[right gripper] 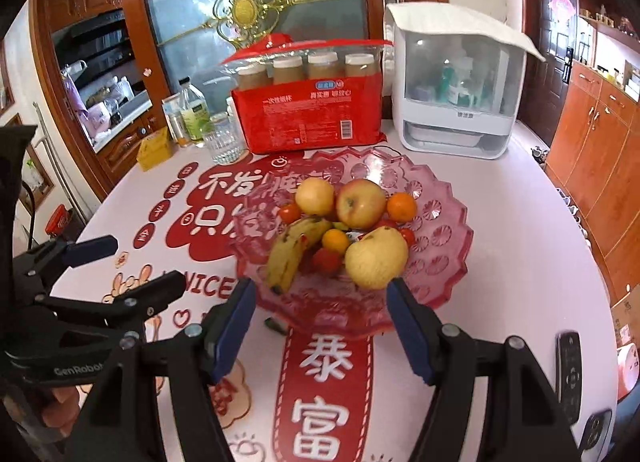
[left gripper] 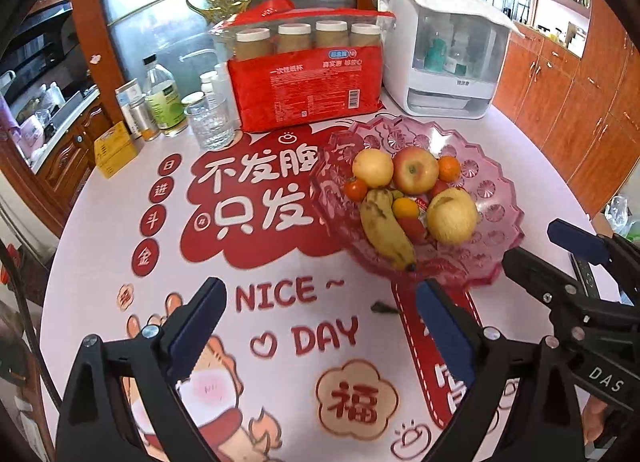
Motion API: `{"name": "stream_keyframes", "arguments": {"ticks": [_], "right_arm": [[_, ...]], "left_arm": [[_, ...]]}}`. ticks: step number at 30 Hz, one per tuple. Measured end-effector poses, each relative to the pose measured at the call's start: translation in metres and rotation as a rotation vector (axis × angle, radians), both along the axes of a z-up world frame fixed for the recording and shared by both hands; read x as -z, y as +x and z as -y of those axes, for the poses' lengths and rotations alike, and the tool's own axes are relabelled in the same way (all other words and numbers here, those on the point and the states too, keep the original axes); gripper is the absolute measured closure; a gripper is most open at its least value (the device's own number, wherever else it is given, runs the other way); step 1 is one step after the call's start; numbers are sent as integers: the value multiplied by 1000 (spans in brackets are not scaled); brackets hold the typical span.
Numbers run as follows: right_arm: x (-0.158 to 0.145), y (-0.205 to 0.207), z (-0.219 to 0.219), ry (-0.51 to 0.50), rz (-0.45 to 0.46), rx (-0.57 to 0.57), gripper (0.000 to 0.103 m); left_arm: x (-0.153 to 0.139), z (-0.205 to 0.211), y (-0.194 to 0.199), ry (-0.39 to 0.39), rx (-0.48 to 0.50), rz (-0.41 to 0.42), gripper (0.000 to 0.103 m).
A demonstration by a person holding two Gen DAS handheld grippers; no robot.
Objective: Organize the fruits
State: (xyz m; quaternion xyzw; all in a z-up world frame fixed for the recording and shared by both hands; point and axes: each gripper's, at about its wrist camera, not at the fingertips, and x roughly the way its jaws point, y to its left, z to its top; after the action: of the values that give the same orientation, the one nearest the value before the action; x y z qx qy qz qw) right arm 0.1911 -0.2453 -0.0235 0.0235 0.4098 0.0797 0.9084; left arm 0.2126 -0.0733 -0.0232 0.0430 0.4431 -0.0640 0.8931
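Note:
A pink glass fruit bowl (left gripper: 496, 198) (right gripper: 444, 222) stands on the round table. It holds a banana (left gripper: 384, 228) (right gripper: 292, 250), a red apple (left gripper: 415, 169) (right gripper: 360, 203), two yellow pears (left gripper: 452, 216) (right gripper: 376, 258), small oranges (left gripper: 449, 168) (right gripper: 401, 206) and small tomatoes (left gripper: 355, 189) (right gripper: 289, 213). My left gripper (left gripper: 320, 306) is open and empty over the table, left of and in front of the bowl. My right gripper (right gripper: 320, 310) is open and empty just in front of the bowl's near rim. Each gripper shows in the other's view.
Behind the bowl stand a red pack of paper cups (left gripper: 304, 90) (right gripper: 308, 118), a white dispenser box (left gripper: 444, 50) (right gripper: 456, 86), a glass tumbler (left gripper: 210, 122), bottles (left gripper: 160, 98) and a yellow box (left gripper: 114, 148). A small dark scrap (left gripper: 382, 307) lies by the bowl. A remote (right gripper: 570, 374) lies right.

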Motion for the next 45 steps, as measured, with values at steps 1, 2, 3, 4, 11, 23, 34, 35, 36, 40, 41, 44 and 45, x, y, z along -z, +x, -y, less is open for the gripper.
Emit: {"name": "stream_keyframes", "arguments": {"ticks": [1, 2, 3, 4, 11, 23, 34, 35, 36, 40, 41, 44, 45], "right_arm": [[-2, -7, -2, 2, 6, 2, 35], [-4, -14, -4, 1, 11, 6, 35], [-5, -20, -5, 1, 15, 10, 34], [-7, -28, -7, 9, 21, 11, 34], [-14, -73, -16, 44, 61, 20, 30], [-20, -131, -36, 44, 87, 45, 26], [-21, -172, -50, 31, 93, 49, 24], [-22, -174, -50, 31, 95, 47, 24], [-22, -176, -51, 27, 98, 43, 24], [-21, -180, -53, 10, 107, 37, 24], [-21, -181, -53, 13, 107, 39, 24], [-21, -182, -53, 18, 104, 47, 24], [-21, -183, -53, 19, 104, 49, 24]], "left_arm": [[-1, -2, -6, 0, -1, 7, 7], [-4, -5, -16, 1, -5, 19, 6], [-5, -7, -23, 3, -10, 32, 5], [-7, -10, -30, 4, -17, 44, 3], [-14, -34, -78, -20, -85, 73, 1], [-30, -50, -137, -27, -130, 112, 1], [-29, -56, -179, -16, -159, 128, 1], [-27, -56, -180, -13, -159, 123, 1], [-26, -57, -181, -11, -160, 117, 1], [-21, -59, -183, -20, -162, 90, 1], [-20, -59, -184, -19, -163, 85, 1], [-19, -60, -185, -25, -164, 77, 1], [-19, -61, -185, -27, -164, 77, 1]]}}
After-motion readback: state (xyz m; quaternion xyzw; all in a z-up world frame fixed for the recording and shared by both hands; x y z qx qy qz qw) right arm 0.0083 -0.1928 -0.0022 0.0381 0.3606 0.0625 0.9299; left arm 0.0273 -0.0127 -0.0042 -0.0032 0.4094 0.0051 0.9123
